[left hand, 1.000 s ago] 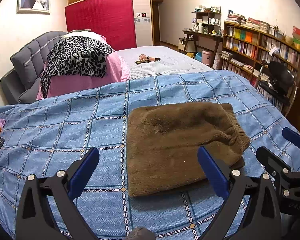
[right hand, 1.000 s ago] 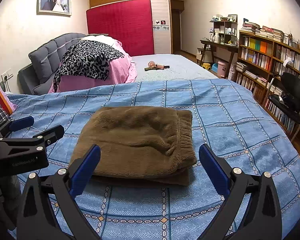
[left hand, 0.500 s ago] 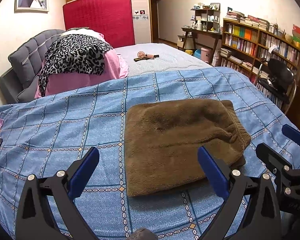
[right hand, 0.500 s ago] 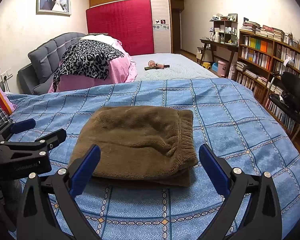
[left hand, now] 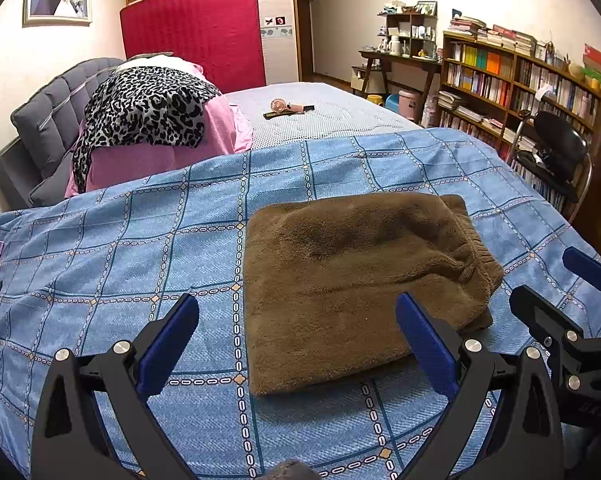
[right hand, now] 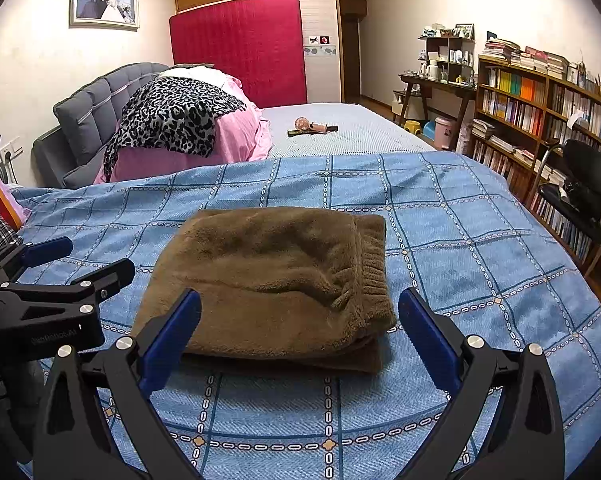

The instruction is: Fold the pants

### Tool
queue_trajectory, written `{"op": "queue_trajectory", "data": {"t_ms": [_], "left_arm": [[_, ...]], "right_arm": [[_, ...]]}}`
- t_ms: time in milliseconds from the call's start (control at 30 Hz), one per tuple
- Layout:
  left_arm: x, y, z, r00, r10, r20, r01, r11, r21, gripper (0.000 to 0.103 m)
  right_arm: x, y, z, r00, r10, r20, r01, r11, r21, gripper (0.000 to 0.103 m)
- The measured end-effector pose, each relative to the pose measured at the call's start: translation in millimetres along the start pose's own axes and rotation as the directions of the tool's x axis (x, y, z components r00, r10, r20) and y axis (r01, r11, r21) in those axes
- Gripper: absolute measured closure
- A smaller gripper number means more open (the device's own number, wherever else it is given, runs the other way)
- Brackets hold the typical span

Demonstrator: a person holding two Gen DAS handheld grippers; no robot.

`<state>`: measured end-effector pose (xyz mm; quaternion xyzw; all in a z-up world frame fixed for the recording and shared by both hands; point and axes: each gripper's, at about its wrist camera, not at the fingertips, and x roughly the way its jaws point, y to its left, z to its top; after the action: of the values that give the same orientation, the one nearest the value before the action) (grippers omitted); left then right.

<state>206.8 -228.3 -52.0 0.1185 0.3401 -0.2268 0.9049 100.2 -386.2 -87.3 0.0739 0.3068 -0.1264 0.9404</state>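
The brown fleece pants (left hand: 352,280) lie folded in a compact stack on the blue checked bedspread (left hand: 140,248), ribbed waistband at the right end. They also show in the right wrist view (right hand: 276,280). My left gripper (left hand: 298,332) is open and empty, held just before the stack's near left edge. My right gripper (right hand: 300,328) is open and empty, in front of the stack's near edge. Each gripper shows in the other's view: the right gripper (left hand: 572,300) at the right edge, the left gripper (right hand: 72,268) at the left.
A pink quilt with a leopard-print throw (right hand: 172,120) is piled by the grey headboard. Small items (right hand: 312,127) lie on the far mattress. Bookshelves (right hand: 540,104) and a black chair (right hand: 580,188) stand along the right wall.
Both grippers have drawn back slightly from the folded pants and risen a little. The pants have not moved.
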Motion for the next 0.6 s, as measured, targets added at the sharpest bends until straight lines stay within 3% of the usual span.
{"op": "queue_trajectory", "data": {"t_ms": [600], "left_arm": [[2.3,-2.9,0.8,1.000,-0.011,-0.004,0.011,1.000,0.011,0.005]], "right_arm": [[3.7,-4.5,-2.9,1.000,0.001,-0.011,-0.001,1.000,0.001,0.003]]}}
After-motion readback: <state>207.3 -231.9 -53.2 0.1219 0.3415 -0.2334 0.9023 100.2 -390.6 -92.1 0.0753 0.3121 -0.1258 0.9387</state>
